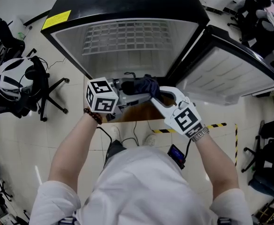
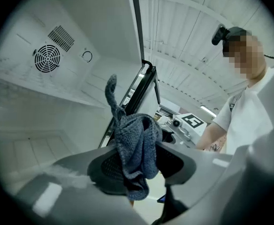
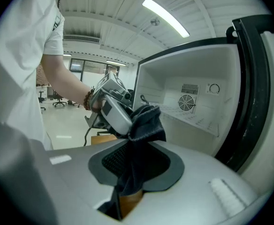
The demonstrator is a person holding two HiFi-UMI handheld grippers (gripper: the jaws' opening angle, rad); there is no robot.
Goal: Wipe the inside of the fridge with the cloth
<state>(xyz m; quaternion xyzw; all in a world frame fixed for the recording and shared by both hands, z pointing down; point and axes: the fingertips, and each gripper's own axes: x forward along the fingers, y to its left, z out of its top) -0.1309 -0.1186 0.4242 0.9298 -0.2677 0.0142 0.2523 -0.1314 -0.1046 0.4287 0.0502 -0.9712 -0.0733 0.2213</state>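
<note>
A person in a white short-sleeved shirt stands at an open fridge (image 1: 127, 6), seen from above. The fridge is black outside and white inside, and it stands on the far side of the person. Its door (image 1: 231, 74) is swung open to the right. A white wire shelf (image 1: 127, 36) shows inside the cabinet.

The person holds a gripper in each hand, and the two meet just in front of the fridge opening. Both have hold of the same dark blue cloth (image 1: 145, 85), which is bunched between them in the air, outside the cabinet and touching no fridge wall.

The left hand-held gripper (image 1: 127, 89) points to the right. In the left gripper view its jaws (image 2: 137, 165) stand fairly wide, closed around a thick bunch of the cloth (image 2: 137, 144). One twisted corner sticks up and a fold hangs down below the pads.

The right hand-held gripper (image 1: 158, 96) points to the far left. In the right gripper view its jaws (image 3: 134, 165) stand narrower, clamped on a hanging part of the cloth (image 3: 144, 125). That part runs up to the tip of the left hand-held gripper just beyond.

A round fan grille (image 3: 187, 102) sits on the back wall of the fridge. A bead bracelet (image 1: 93, 116) is on the left wrist and a metal watch (image 1: 200, 134) on the right. A black office chair (image 1: 45, 90) stands on the pale floor to the left. A strip of yellow and black tape (image 1: 212, 125) lies on the floor to the right.
</note>
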